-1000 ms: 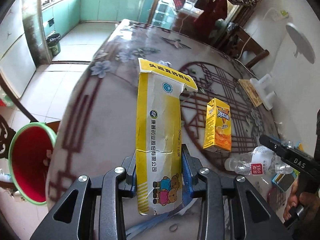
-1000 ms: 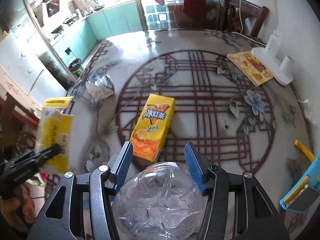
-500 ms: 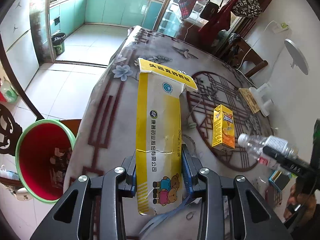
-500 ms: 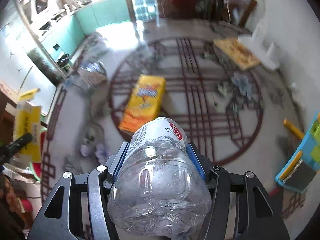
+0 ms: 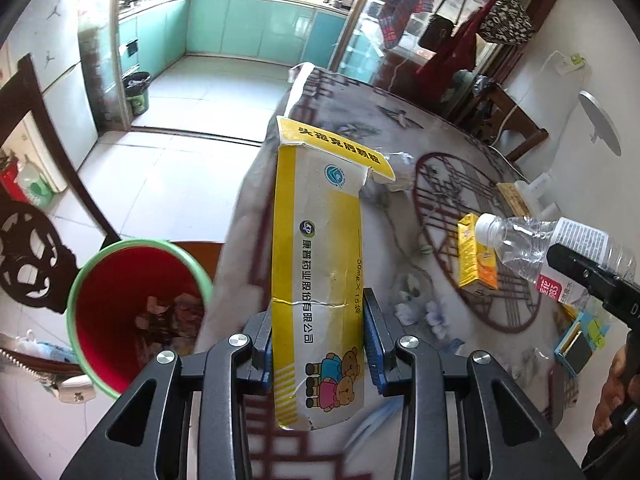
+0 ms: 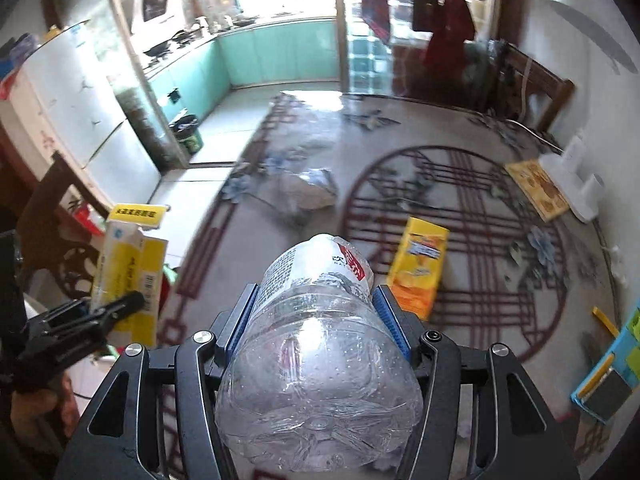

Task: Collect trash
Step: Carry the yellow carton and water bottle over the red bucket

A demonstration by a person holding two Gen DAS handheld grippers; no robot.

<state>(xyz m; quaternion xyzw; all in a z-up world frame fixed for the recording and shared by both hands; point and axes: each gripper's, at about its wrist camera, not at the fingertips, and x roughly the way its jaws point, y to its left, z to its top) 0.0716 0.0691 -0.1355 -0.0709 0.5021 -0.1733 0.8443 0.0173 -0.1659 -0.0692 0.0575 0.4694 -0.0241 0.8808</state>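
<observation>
Left claw: we've got it clamped on the yellow carton, upright, ready to tip into the bin.
Right claw: gripping the clear bottle by its body, cap pointing forward.
Bin: red, at 8 o'clock in our left view, beside the surface; the right view hides it.
Left behind: juice box and crumpled wrapper, the wrapper clearest from the right view.

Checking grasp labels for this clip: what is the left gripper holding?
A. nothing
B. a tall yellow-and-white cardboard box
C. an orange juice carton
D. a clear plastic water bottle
B: the left gripper has its blue pads pressed on both sides of the tall yellow-and-white cardboard box, while the clear plastic bottle sits in the right gripper.
</observation>
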